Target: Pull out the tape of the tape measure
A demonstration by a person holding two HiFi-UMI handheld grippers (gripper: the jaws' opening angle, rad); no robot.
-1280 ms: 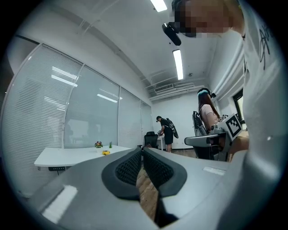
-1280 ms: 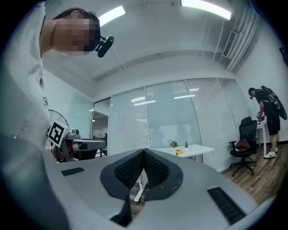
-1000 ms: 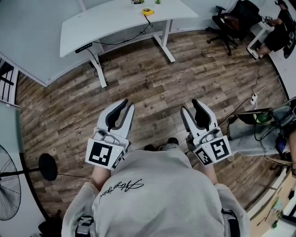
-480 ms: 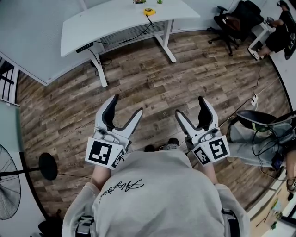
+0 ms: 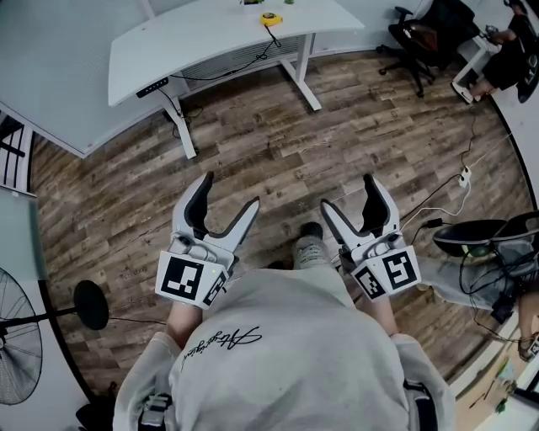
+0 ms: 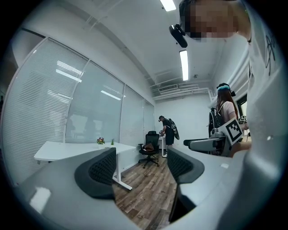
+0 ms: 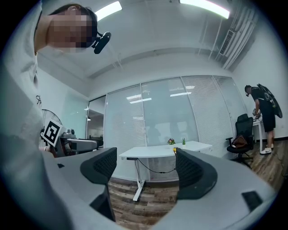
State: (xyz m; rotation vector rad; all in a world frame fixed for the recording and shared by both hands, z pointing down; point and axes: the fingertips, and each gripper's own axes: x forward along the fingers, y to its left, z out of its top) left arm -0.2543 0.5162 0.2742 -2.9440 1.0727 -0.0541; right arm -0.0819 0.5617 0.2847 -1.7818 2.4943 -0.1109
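Above the wooden floor [image 5: 278, 160], we are holding the left gripper [image 5: 229, 192] and right gripper [image 5: 349, 194] level; both sets of jaws have just been opening and are standing spread, empty. The yellow tape measure [image 5: 269, 19] is lying well apart on the white desk [image 5: 194, 42].

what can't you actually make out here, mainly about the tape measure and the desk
- Head view: the tape measure on the white desk is too small to tell whether any tape is out.
- Head view: the small items behind it are cut off by the top edge.
- Right gripper view: only a yellow sliver of it shows; the open right gripper hides the rest.
- Left gripper view: the desk is seen nearly edge-on, and the tape measure is too small to find.
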